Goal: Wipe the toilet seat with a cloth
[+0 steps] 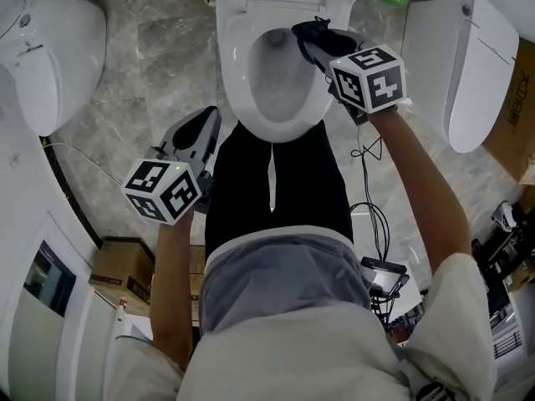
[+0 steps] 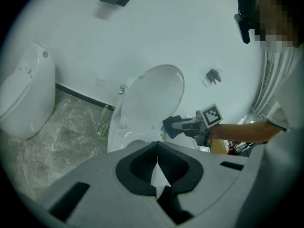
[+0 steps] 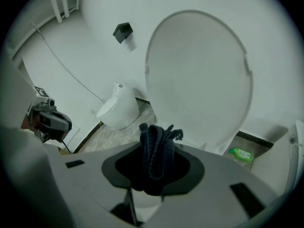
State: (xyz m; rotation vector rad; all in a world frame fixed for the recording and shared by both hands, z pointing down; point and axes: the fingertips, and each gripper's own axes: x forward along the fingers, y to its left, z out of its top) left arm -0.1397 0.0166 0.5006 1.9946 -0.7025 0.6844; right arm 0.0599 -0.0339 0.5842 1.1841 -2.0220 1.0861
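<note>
Right now the R gripper (image 3: 154, 172) is clamped on a dark blue cloth (image 3: 156, 148), which is bunched between its jaws and pokes out past the tips. In the head view it hangs over the back-right part of the toilet seat (image 1: 241, 98); can't tell if the cloth touches the rim. The L gripper (image 2: 156, 167) has its jaws pressed together w/ nothing in them, off the seat's front-left edge. The lid (image 3: 199, 80) stands up. A green bottle (image 3: 241, 154) lies on the grey stone floor (image 1: 159, 65) near the toilet base
</note>
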